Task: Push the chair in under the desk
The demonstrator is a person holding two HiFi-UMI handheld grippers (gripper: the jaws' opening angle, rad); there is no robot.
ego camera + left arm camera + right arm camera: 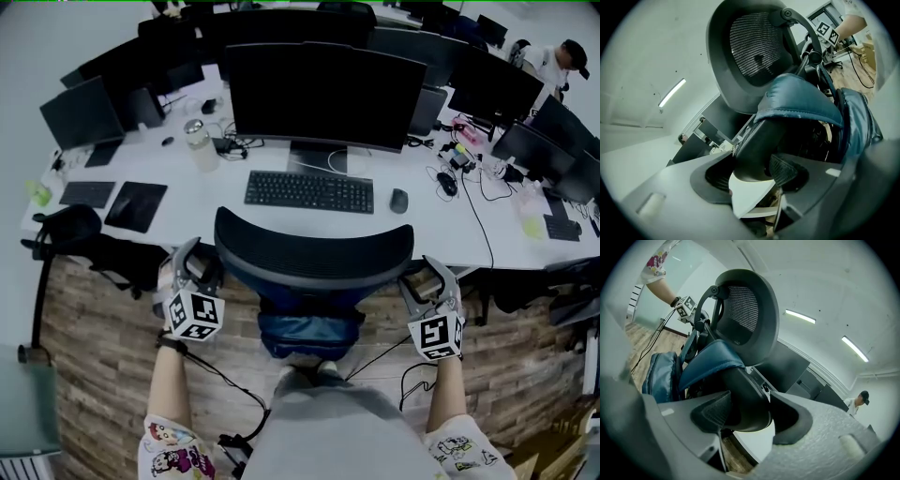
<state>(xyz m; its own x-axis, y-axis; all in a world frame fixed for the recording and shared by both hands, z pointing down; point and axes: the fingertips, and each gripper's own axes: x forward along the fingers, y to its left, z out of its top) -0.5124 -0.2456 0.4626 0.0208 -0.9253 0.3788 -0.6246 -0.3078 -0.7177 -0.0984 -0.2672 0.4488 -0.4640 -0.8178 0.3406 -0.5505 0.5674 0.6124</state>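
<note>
Both sets of jaws stand wide and are closed on the chair (314,246). The left gripper (754,173) has a dark rounded bar at the chair's left side between its pads, and the right gripper (745,413) has the matching bar on the right side. From the head view, we see the 2 grippers level with each other at either end of the curved mesh back.

The chair faces the surface (216,202), square to the keyboard (309,191). The top of its back is just short of the near edge. We cannot see the seat or the base, so we cannot tell how far under they already are.

We judge these the main risks:

- **Slipping grip:** the bars are rounded and smooth, so a hard shove could slide the pads along them.
- **Swivelling:** if 1 hand pushes harder than the other, the chair may turn and meet the edge at an angle.
- **Knocking the edge:** the arms or back may strike it and jolt the bottle (200,145) or the mouse (399,200).
- **Snagging:** the cables (230,384) trailing over the floor near the base could catch under it.
- **Blue padded thing (309,333):** it hangs below the back and could be pinched or pulled off.
</note>
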